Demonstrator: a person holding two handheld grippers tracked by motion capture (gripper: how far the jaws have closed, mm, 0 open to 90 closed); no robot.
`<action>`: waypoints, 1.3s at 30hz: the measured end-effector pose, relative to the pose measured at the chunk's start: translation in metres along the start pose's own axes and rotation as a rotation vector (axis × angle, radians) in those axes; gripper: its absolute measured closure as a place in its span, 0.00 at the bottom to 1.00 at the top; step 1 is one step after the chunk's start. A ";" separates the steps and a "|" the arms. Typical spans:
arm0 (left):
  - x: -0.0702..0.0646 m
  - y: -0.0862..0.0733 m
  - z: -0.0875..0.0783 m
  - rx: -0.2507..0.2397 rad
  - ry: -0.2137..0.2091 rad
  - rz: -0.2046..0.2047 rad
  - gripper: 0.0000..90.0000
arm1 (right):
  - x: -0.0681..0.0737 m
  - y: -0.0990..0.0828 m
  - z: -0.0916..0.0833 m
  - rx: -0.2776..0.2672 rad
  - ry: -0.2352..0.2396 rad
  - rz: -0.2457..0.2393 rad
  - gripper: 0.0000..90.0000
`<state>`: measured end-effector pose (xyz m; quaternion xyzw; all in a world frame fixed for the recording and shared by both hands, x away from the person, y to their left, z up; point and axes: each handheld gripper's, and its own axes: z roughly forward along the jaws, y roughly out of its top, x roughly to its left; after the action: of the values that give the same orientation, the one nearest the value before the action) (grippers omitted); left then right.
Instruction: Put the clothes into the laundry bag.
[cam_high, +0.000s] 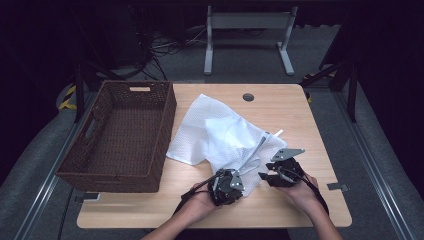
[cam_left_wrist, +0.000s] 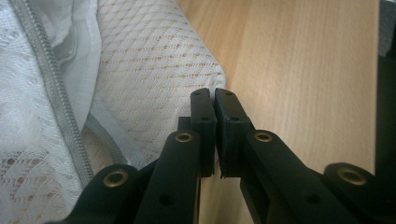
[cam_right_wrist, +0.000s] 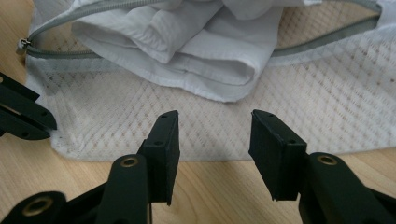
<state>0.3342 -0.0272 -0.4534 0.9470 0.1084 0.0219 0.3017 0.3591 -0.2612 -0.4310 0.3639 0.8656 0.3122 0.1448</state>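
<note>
A white mesh laundry bag (cam_high: 220, 135) lies crumpled on the wooden table (cam_high: 292, 112), its grey zipper (cam_right_wrist: 322, 39) open. Folded white cloth (cam_right_wrist: 201, 51) shows inside the opening. My left gripper (cam_high: 239, 177) sits at the bag's near corner, and in the left gripper view its jaws (cam_left_wrist: 215, 107) are shut on the edge of the mesh (cam_left_wrist: 154, 70). That same gripper (cam_right_wrist: 21, 114) appears at the bag's corner in the right gripper view. My right gripper (cam_high: 263, 175) is open just off the bag's near edge (cam_right_wrist: 327, 107), its fingertips (cam_right_wrist: 212, 140) low over bare wood with nothing between them.
A dark brown wicker basket (cam_high: 165, 125) stands on the table's left side, touching the bag's far corner. A round cable hole (cam_high: 248, 97) is near the table's back edge. A grey metal stand (cam_high: 247, 20) is on the floor behind.
</note>
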 end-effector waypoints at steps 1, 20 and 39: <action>0.001 -0.002 -0.002 0.009 -0.017 -0.002 0.97 | 0.000 0.000 -0.001 -0.007 0.001 -0.005 0.58; 0.004 -0.048 -0.046 0.001 -0.073 -0.080 0.97 | 0.054 0.029 0.038 -0.009 0.162 -0.218 0.44; 0.003 -0.047 -0.041 0.037 -0.098 -0.061 0.97 | 0.067 0.050 0.064 -0.006 0.098 -0.266 0.91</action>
<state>0.3238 0.0339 -0.4475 0.9485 0.1227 -0.0359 0.2897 0.3703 -0.1586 -0.4491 0.2298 0.9112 0.3103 0.1437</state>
